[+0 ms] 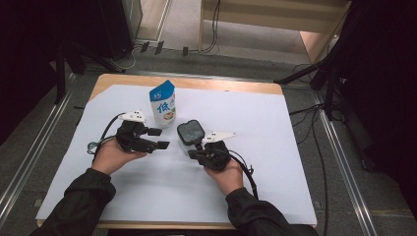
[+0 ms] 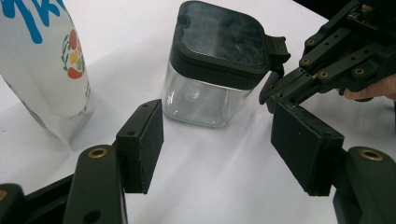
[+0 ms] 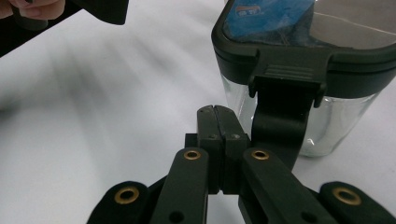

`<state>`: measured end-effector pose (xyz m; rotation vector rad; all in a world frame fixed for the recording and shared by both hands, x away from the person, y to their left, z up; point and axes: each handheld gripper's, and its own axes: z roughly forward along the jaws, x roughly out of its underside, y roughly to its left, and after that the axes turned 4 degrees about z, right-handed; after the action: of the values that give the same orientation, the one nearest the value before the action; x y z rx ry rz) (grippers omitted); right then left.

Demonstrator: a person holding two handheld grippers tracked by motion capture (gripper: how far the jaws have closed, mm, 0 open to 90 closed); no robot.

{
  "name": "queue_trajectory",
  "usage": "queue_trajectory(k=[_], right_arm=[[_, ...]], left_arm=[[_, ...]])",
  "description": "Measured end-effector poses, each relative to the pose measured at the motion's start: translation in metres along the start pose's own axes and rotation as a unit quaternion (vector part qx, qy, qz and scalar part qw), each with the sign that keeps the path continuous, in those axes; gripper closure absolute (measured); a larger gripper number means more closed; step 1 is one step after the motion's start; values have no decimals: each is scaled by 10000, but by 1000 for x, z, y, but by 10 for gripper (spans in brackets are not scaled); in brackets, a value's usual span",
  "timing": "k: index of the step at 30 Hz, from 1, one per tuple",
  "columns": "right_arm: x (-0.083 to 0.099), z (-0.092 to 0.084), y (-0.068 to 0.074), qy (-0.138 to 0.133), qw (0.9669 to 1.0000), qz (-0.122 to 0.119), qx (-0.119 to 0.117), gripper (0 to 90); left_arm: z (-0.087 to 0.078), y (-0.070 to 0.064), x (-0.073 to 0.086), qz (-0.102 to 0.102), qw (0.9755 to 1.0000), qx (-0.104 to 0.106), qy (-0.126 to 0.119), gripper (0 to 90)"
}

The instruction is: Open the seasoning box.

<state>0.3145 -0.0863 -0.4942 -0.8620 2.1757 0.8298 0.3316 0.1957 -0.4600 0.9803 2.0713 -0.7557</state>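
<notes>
A white sheet covers the wooden table.

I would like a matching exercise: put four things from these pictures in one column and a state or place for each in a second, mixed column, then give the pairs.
1. left gripper
2. right gripper
3. clear jar
4. white pouch

a. stands upright at the far side of the white sheet
b. jaws shut, beside the lid's latch
c. jaws apart, nothing between them
d. black lid on top

Pairs: 1-c, 2-b, 3-d, 4-a
</notes>
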Motion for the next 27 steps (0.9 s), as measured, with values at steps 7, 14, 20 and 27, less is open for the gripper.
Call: queue_trajectory(k=[7, 14, 20, 27], right_arm=[[0, -2, -2, 9, 10000, 48, 4, 900], [0, -3, -3, 23, 9999, 98, 31, 900], [1, -5, -6, 19, 9999, 114, 53, 900], [2, -8, -9, 20, 9998, 185, 83, 900]], left_arm=[[1, 0, 0, -18, 10000, -9, 19, 356], [2, 1, -1, -4, 10000, -17, 20, 357], [2, 2, -1, -20, 10000, -60, -7, 363], [2, 4, -2, -20, 9999, -98, 13, 383]])
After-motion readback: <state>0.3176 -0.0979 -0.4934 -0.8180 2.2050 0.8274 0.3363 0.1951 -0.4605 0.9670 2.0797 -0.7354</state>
